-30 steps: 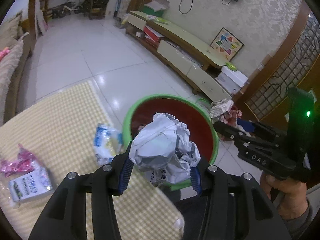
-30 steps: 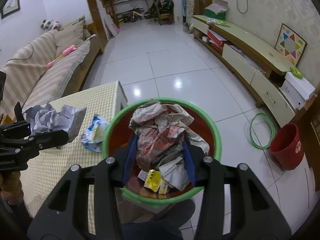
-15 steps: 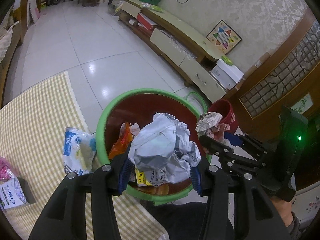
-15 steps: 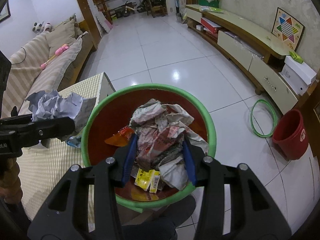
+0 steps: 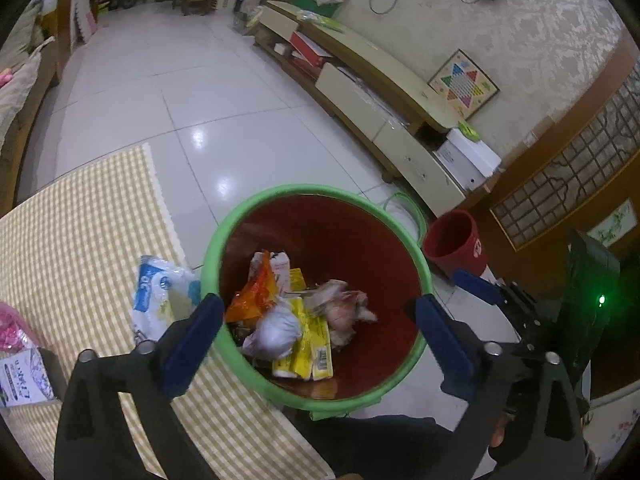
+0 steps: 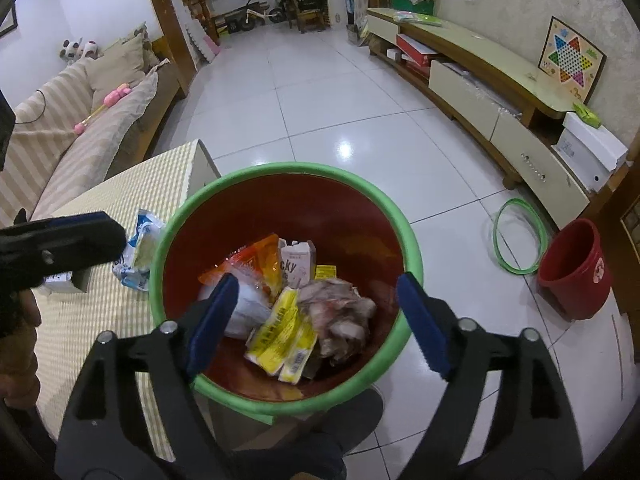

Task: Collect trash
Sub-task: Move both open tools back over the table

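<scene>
A red bin with a green rim [image 5: 316, 194] [image 6: 280, 169] stands against the edge of the checked table. In it lie a white paper ball [image 5: 276, 330] [image 6: 248, 314], a reddish crumpled paper [image 5: 344, 312] [image 6: 340, 312], yellow wrappers [image 5: 308, 344] and an orange packet [image 6: 252, 264]. My left gripper [image 5: 316, 312] hangs over the bin, its jaws opening with nothing between them. My right gripper [image 6: 318, 284] is beside it above the bin, jaws also opening and empty. A blue-white wrapper [image 5: 160, 296] [image 6: 138, 252] lies on the table next to the bin.
On the checked table [image 5: 80, 220] sit a white box [image 5: 24, 376] and a pink packet [image 5: 12, 328] at the left. A small red bucket [image 6: 576, 268] and a green hoop [image 6: 520, 236] are on the tiled floor at the right. A sofa [image 6: 60, 132] stands behind the table.
Both grippers moved in low over the bin and spread their jaws. The white ball and the reddish paper left the pads and now lie in the bin.
</scene>
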Demonstrator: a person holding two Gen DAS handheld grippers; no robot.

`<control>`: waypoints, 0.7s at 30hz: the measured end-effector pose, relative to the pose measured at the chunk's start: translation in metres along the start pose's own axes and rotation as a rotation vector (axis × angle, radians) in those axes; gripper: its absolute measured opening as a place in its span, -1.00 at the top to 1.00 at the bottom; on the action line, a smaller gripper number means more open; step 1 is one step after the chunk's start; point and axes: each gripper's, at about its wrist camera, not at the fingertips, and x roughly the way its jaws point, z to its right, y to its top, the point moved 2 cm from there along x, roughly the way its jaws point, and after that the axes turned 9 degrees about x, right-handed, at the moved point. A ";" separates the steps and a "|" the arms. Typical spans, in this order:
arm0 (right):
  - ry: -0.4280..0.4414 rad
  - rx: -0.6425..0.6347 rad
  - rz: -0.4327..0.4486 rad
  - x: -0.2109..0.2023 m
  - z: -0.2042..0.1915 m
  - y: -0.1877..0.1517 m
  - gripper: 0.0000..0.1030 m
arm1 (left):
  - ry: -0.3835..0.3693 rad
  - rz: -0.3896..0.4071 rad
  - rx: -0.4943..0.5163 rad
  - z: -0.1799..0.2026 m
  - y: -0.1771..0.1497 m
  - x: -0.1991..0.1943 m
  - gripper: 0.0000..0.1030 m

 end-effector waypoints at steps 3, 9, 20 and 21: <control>-0.014 -0.009 0.015 -0.006 -0.005 0.000 -0.82 | 0.022 0.012 -0.015 -0.008 -0.001 -0.012 -0.84; 0.011 -0.048 0.027 -0.016 -0.035 -0.002 -0.87 | 0.070 0.049 -0.046 -0.033 -0.013 -0.047 -0.84; 0.094 -0.181 -0.007 -0.009 -0.135 -0.019 -0.87 | 0.227 0.102 -0.176 -0.134 -0.072 -0.133 -0.84; 0.102 -0.195 -0.011 -0.006 -0.145 -0.021 -0.87 | 0.242 0.109 -0.190 -0.145 -0.078 -0.141 -0.84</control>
